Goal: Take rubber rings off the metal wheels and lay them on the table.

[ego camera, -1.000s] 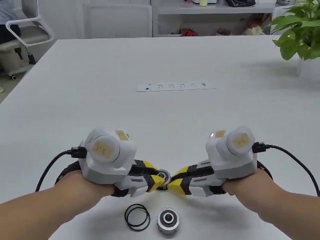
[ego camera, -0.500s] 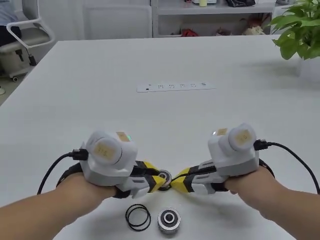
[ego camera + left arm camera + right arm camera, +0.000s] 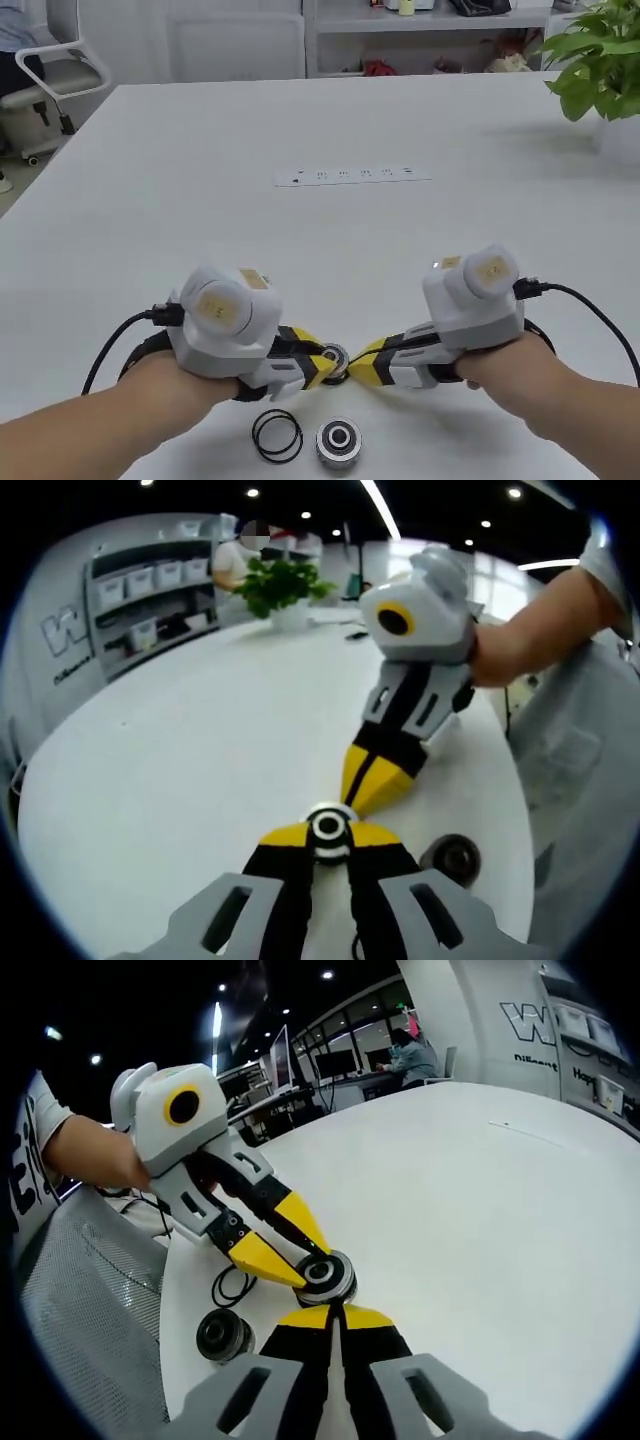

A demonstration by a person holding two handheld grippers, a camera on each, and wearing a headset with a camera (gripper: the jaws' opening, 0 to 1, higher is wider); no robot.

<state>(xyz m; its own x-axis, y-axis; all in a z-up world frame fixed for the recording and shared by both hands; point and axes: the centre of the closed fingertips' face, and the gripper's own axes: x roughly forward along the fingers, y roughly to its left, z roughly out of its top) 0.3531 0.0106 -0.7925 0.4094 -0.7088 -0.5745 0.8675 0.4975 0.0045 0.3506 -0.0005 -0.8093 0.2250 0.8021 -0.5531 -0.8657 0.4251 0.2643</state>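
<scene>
1. Nearest the person, overlapping black rubber rings point(image 3: 276, 435) lay flat on the white tabletop point(image 3: 200, 220). A second metal wheel point(image 3: 338, 438) rested just beside them on their right.
2. Just beyond these, the left gripper point(image 3: 316, 366) clamped a metal wheel point(image 3: 333, 357) between its yellow-tipped jaws.
3. The right gripper point(image 3: 358, 367) met the left one tip to tip. Its jaws were pressed narrowly together against the rim of the clamped wheel. Whether they pinched a ring there could not be told.
4. Farther off, a white power strip point(image 3: 352, 175) lay mid-tabletop, well apart from the work, with bare surface between.
5. A potted plant point(image 3: 598, 60) stood at the far right corner.
6. An office chair point(image 3: 45, 75) stood past the far left edge, and shelves point(image 3: 420, 35) stood behind the tabletop.
</scene>
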